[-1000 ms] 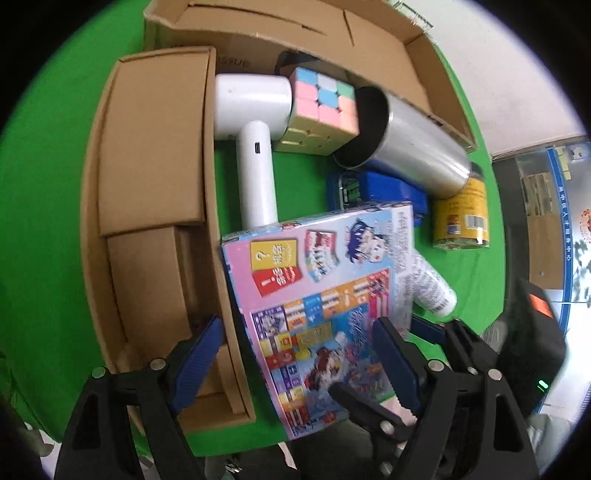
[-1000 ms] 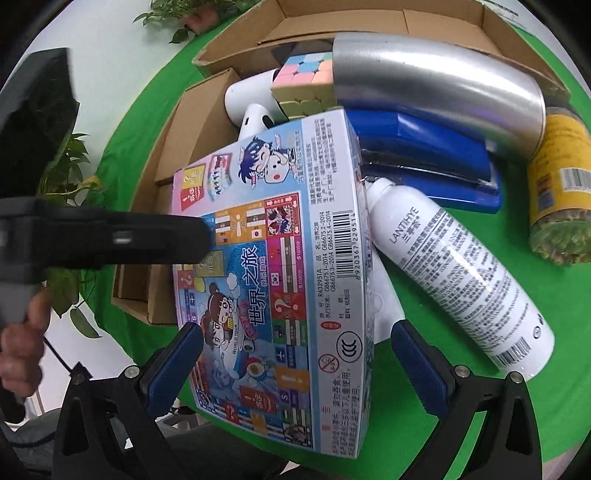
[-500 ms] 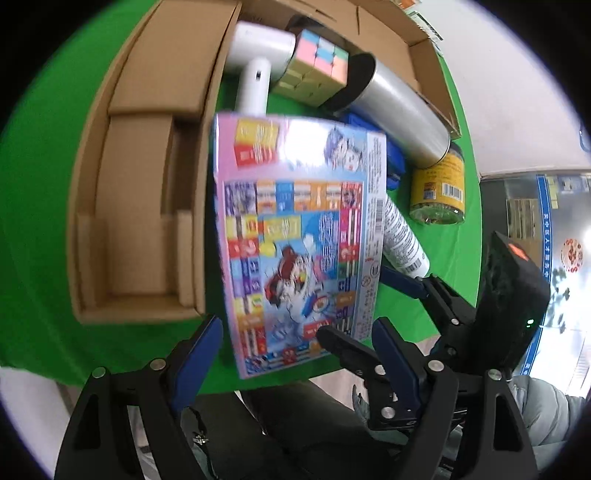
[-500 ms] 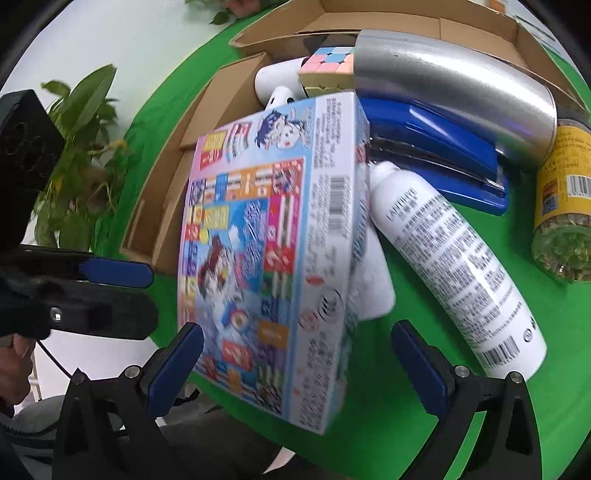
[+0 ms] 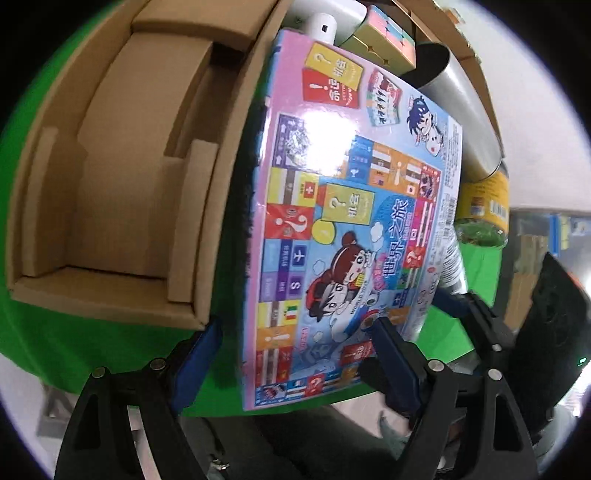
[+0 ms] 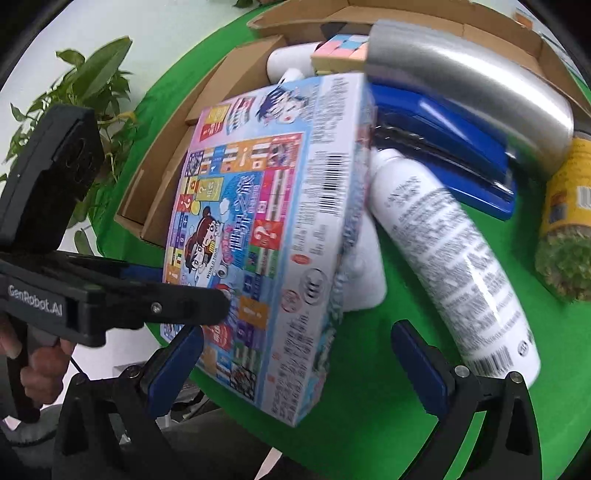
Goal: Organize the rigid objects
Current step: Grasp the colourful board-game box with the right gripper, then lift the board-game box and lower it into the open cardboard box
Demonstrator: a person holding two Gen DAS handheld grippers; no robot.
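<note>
A colourful board game box [image 5: 351, 229] [image 6: 266, 229] lies tilted on the green cloth, its right edge propped on a white spray bottle [image 6: 443, 258]. My left gripper [image 5: 297, 363] is open and wide over the box's near end. Its right finger overlaps the box face and its left finger stands clear of the box edge. My right gripper [image 6: 295, 369] is also open, with the box's near corner between its fingers and a gap on the right side. In the right wrist view the left gripper [image 6: 207, 306] reaches in from the left across the box face.
An open cardboard tray [image 5: 110, 184] sits left of the game box. Behind are a pastel cube [image 6: 340, 51], a white device [image 6: 288, 62], a steel tumbler [image 6: 461, 81], a blue stapler [image 6: 443, 147] and a yellow jar [image 6: 565, 221]. A larger cardboard box [image 6: 443, 14] stands at the back, a plant [image 6: 85, 81] off the table.
Both grippers have come down closer to the game box and rolled, so it fills more of each view. The left gripper's fingers now straddle its near end. Neither gripper's opening has changed.
</note>
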